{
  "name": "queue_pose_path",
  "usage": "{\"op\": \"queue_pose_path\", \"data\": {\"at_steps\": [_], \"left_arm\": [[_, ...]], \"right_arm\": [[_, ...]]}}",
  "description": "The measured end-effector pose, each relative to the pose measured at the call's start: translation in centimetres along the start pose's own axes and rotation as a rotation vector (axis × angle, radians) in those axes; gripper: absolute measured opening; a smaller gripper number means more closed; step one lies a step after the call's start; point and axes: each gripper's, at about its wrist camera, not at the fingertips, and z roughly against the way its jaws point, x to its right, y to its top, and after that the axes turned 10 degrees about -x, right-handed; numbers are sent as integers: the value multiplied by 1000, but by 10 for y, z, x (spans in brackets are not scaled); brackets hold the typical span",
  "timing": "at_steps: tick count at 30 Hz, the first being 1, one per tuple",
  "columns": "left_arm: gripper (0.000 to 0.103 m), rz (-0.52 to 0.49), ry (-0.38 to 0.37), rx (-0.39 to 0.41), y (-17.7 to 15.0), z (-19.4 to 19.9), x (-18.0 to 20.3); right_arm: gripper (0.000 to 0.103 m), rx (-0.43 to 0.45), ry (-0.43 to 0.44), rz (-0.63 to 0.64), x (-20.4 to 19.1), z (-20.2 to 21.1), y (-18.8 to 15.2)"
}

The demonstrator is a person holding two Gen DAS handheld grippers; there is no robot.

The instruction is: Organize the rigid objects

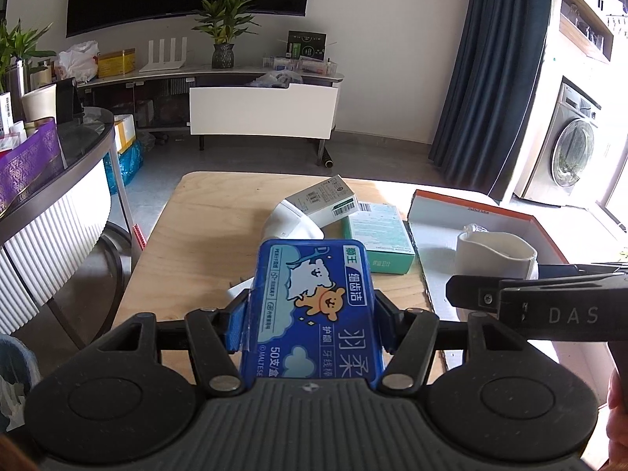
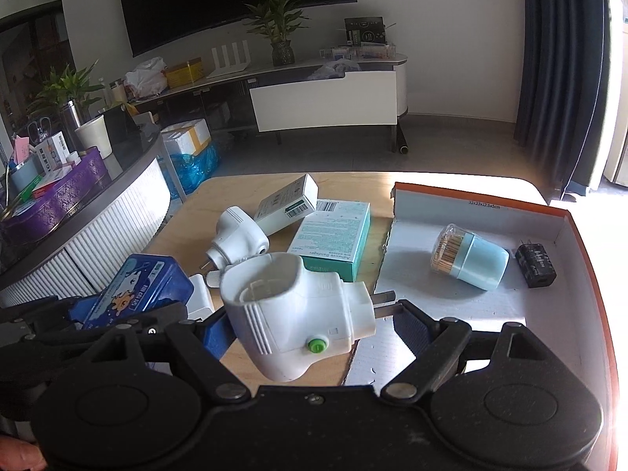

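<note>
My left gripper point(image 1: 310, 322) is shut on a blue floss-pick box point(image 1: 314, 306) and holds it above the wooden table point(image 1: 196, 243); the box also shows in the right wrist view point(image 2: 137, 290). My right gripper point(image 2: 310, 314) is shut on a white plug adapter point(image 2: 294, 314) with a green button, held near the edge of the open orange-rimmed cardboard box point(image 2: 565, 219). That box holds a light blue toothpick holder point(image 2: 471, 261) lying on its side and a small black adapter point(image 2: 535, 265). The right gripper shows in the left wrist view point(image 1: 530, 298).
On the table lie a second white plug adapter point(image 2: 235, 235), a white carton point(image 2: 286, 204) and a teal bandage box point(image 2: 333, 235). A round dark counter point(image 2: 90, 204) with a purple tin stands to the left. A TV stand lies beyond.
</note>
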Motion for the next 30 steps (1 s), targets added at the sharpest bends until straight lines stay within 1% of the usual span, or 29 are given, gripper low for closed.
{"op": "queue_pose_path", "data": {"at_steps": [13,30], "left_arm": [[63,-53,-25,1,2,0,16],[63,-118,-56,3,3,1,43]], "right_arm": [[100,18,-62,-52,21,19,-6],[100,31,-104,-89,42,35,-12]]}}
